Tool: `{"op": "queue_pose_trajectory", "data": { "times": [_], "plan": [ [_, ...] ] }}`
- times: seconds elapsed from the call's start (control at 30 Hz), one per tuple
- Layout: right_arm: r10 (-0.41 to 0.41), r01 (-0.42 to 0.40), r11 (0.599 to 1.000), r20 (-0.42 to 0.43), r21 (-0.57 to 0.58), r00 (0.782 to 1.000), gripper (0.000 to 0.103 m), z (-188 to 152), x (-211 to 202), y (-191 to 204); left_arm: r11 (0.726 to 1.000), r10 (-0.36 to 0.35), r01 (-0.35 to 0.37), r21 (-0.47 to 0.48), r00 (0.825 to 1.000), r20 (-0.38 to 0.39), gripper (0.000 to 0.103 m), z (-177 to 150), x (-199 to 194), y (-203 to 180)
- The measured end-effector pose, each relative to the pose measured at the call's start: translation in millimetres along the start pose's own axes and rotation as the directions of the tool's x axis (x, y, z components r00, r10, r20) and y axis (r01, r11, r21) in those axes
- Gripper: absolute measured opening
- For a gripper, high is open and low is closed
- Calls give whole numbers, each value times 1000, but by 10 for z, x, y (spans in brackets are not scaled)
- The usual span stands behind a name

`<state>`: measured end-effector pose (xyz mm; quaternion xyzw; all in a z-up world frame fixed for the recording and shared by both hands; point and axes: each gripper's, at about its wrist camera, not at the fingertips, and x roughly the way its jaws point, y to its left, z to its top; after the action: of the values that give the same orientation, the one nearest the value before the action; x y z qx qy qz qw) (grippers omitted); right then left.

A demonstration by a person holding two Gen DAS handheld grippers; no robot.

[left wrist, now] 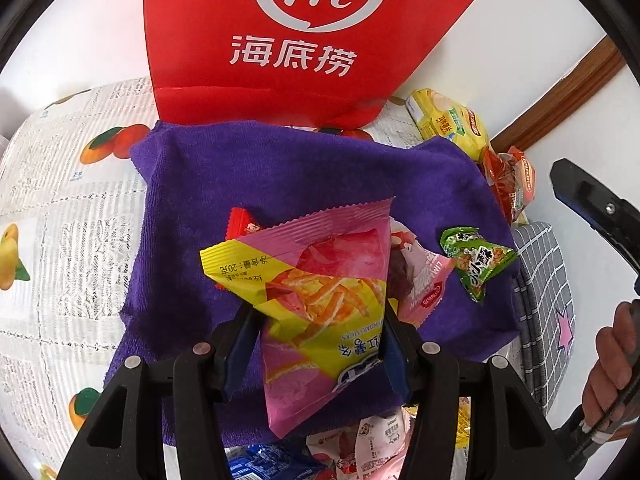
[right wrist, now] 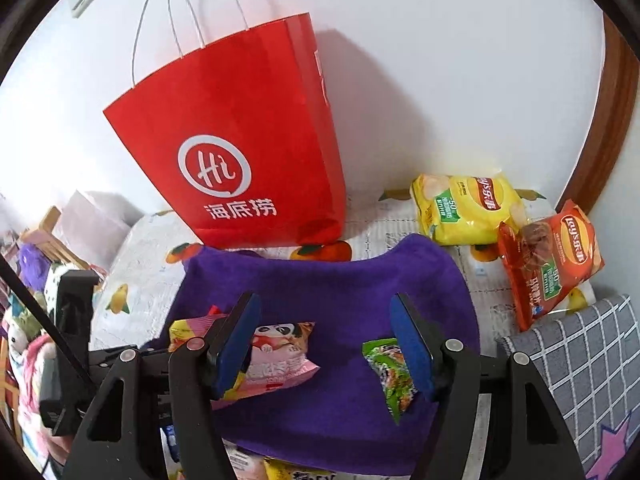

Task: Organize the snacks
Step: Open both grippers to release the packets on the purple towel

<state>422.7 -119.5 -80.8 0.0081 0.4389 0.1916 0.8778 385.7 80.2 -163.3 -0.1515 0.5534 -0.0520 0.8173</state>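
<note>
A pink and yellow potato-stick packet is pinched between the jaws of the left gripper, held above a purple towel that is spread on the fruit-printed surface. The packet's long axis runs along the gripper's fingers, its crimped top edge pointing away toward a red paper bag, which is stood upright against the wall behind the towel. Under and beside the held packet, a pink snack packet and a small red wrapper are laid on the towel, and a small green packet is laid to the right, its long axis tilted across the cloth. The right gripper is held over the towel with its jaws spread and nothing between the pads; the green packet is seen just inside the right finger. A yellow crisp bag and an orange crisp bag are placed beyond the towel's far right corner.
</note>
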Motion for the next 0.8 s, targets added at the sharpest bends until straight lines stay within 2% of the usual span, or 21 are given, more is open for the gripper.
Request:
{"op": "queue_pose_trajectory", "data": {
  "times": [0.17, 0.33, 0.43, 0.6, 0.8],
  "plan": [
    [-38, 38, 998, -3, -43, 999, 67, -16, 18, 79, 1000, -21, 21, -12, 1000, -6, 54, 15, 1, 42],
    [-12, 11, 999, -17, -52, 1000, 67, -20, 1, 108, 998, -49, 48, -27, 998, -24, 61, 37, -8, 62],
    [-30, 30, 997, -7, -67, 1000, 67, -19, -39, 128, 998, -57, 57, -21, 998, 1, 66, 57, -94, 52],
    [-4, 3, 998, -6, -62, 1000, 67, -16, -112, 143, 996, -82, 83, -27, 996, 48, 70, 87, -264, 74],
    [18, -19, 997, -10, -78, 1000, 67, -45, -202, 249, 999, -43, 44, -18, 996, 82, 70, 112, -437, 96]
  ]
}}
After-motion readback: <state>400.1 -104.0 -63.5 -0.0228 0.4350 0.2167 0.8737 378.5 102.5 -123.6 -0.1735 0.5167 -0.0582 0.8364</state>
